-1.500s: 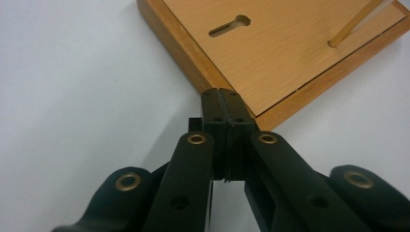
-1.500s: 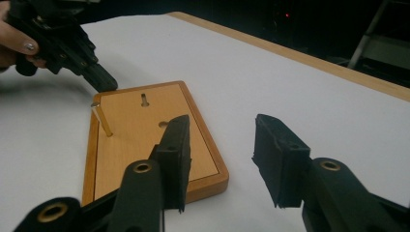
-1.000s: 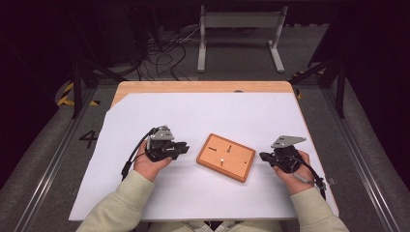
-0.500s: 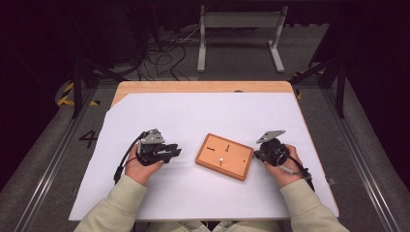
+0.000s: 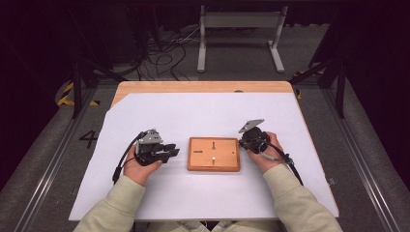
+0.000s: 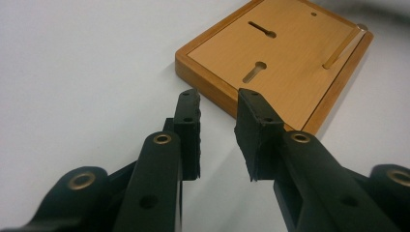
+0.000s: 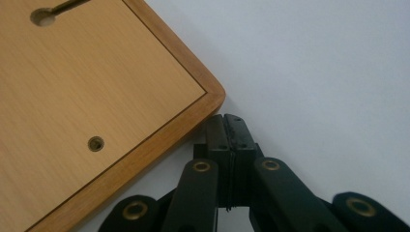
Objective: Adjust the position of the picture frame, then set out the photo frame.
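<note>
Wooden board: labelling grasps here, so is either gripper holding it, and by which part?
Neither. The left gripper is open short of the flat orange-brown wooden board; the right gripper is shut beside its corner.

A large dark "4" is marked on the grey floor left of the table.
</note>
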A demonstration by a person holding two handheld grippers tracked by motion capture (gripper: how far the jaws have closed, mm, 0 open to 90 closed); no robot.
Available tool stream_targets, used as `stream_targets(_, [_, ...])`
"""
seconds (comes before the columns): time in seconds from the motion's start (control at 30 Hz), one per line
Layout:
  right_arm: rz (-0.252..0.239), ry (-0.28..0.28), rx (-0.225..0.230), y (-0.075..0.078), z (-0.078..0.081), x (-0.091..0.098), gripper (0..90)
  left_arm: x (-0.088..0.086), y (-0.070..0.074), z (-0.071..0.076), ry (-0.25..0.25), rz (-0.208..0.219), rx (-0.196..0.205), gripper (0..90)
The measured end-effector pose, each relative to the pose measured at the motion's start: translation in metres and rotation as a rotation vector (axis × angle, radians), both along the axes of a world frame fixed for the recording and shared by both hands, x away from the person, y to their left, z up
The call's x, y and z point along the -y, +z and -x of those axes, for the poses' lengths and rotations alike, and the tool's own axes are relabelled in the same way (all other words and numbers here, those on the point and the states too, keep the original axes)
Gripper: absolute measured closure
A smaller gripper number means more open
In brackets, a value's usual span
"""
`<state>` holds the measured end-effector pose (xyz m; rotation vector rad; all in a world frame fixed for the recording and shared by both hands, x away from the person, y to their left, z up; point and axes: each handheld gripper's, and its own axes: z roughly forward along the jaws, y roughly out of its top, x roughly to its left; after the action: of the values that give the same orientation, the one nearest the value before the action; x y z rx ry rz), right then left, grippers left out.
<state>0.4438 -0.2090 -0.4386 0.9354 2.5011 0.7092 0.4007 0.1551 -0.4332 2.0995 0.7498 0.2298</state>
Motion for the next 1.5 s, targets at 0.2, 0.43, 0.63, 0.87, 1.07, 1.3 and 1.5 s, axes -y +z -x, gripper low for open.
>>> stream_targets(0.2, [-0.048, -0.017, 0.004, 0.003, 0.0, 0.005, 90.0, 0.0, 0.001, 0.0, 0.007, 0.007, 0.004, 70.0])
stream_targets(0.43, [-0.146, 0.015, 0.071, 0.026, 0.014, 0.022, 84.0, -0.002, 0.008, 0.002, 0.019, 0.025, 0.025, 66.9])
stream_targets(0.63, [-0.285, 0.06, 0.135, 0.045, 0.032, 0.043, 72.0, -0.004, 0.018, 0.01, 0.025, 0.04, 0.055, 61.9])
stream_targets(0.87, [-0.377, 0.068, 0.163, 0.05, 0.044, 0.062, 58.7, 0.001, 0.027, 0.015, 0.005, 0.078, 0.084, 58.0])
stream_targets(1.07, [-0.441, 0.059, 0.193, 0.053, 0.048, 0.074, 53.8, 0.008, 0.028, 0.017, -0.016, 0.102, 0.09, 53.7])
stream_targets(1.3, [-0.533, 0.077, 0.263, 0.052, 0.054, 0.084, 45.1, 0.02, 0.028, 0.018, -0.049, 0.138, 0.091, 48.9])
stream_targets(1.5, [-0.559, 0.065, 0.3, 0.052, 0.058, 0.09, 42.9, 0.031, 0.026, 0.02, -0.071, 0.147, 0.102, 42.3])
